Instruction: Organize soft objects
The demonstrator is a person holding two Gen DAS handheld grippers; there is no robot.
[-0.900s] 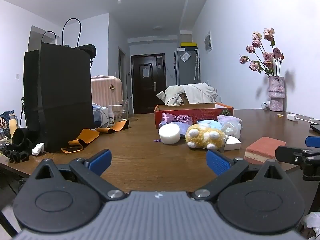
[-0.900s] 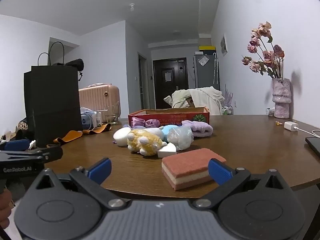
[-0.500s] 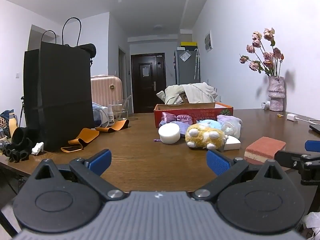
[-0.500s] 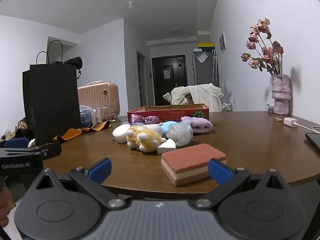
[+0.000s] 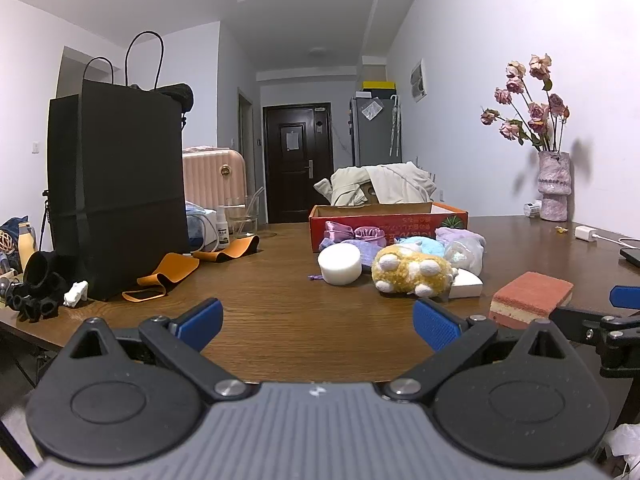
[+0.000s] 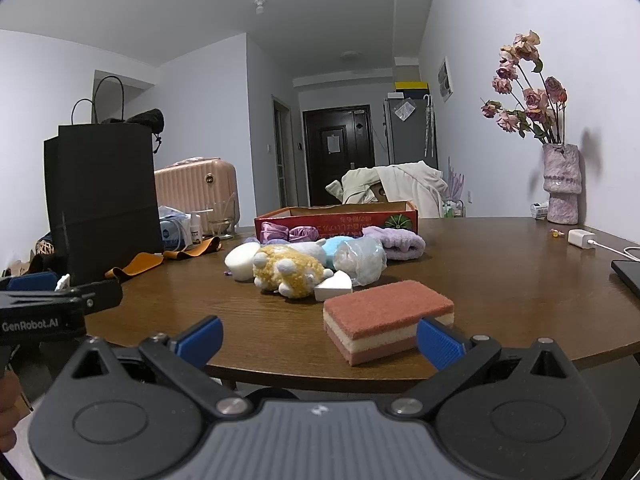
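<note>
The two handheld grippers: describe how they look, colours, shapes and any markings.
Both are alike: the left gripper and the right gripper each have a ribbed grey body, two round black housings with peaked tops, black link arms on silver pivot bolts, and blue ribbed pads. Seen sideways, the left one bears white "GenRobot.AI" lettering. No cables show.

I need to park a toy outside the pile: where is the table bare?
Bare wood runs between the orange strap and the white foam cylinder, and right of the layered sponge toward the charger. It is crowded between the yellow plush and the red box.
</note>
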